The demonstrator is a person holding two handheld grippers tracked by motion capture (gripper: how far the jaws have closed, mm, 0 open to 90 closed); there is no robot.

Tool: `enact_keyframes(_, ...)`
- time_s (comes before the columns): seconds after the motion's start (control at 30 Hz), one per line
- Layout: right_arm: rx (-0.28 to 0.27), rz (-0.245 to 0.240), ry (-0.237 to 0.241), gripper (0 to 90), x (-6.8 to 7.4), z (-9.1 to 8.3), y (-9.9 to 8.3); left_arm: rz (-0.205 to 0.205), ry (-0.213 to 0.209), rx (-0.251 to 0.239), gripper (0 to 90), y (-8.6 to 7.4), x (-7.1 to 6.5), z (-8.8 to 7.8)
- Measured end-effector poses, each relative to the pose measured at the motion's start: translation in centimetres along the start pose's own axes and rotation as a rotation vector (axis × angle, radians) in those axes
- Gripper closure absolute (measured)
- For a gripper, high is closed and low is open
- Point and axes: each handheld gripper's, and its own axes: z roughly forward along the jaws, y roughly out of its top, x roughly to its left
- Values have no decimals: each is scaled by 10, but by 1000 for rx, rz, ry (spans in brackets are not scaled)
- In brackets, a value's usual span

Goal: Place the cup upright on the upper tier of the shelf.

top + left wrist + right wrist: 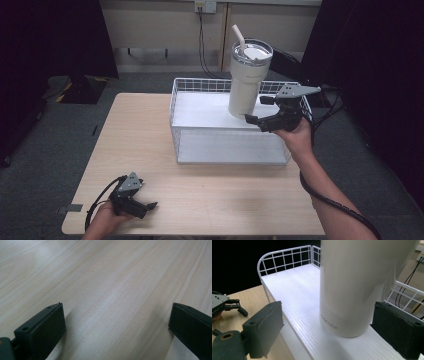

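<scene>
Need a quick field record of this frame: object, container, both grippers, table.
object: white tumbler with lid and straw, upright
container: white wire basket, at the far right of the table
object position: standing on the basket's floor, toward its right end
right gripper: open, jaws either side of the tumbler's base, gap visible on both sides in the right gripper view
left gripper: open, holding nothing, low over the near left of the table
table: light wood

cream tumbler [246, 82], white wire basket [200, 86], pale woodgrain table [150, 150], black claws.
</scene>
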Motion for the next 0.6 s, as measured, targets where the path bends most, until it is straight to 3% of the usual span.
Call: enact_keyframes(0.6, 0, -16, 64, 95, 24, -16, -22, 0, 0, 0, 1, 0, 0, 0)
